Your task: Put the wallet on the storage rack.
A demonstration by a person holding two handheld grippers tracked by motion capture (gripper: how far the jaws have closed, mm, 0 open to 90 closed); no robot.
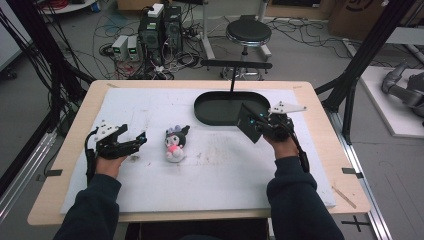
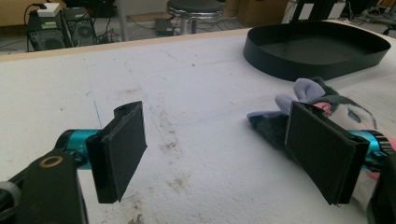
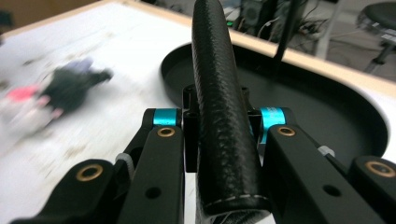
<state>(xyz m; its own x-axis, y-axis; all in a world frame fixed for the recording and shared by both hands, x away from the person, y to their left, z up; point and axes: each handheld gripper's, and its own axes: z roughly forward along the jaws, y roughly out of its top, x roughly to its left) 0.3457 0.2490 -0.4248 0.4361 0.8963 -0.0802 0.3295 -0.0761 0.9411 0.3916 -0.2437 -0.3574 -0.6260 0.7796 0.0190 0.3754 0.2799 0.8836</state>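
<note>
White foam mat (image 1: 210, 170), right tongs (image 1: 256, 123) clamping black wallet (image 1: 248, 122), edge-on, long axis upward

A lab: computer towers (image 1: 161, 27) amid tangled floor cables (image 1: 125, 22), black frame struts (image 1: 367, 47), a stool (image 1: 248, 33).

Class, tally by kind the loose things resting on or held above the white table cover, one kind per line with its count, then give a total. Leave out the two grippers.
Black oval trays: 1
Black-and-pink plush toys: 1
Flat black textured leather-like wallets, clamped in the right gripper: 1
Total: 3
</note>
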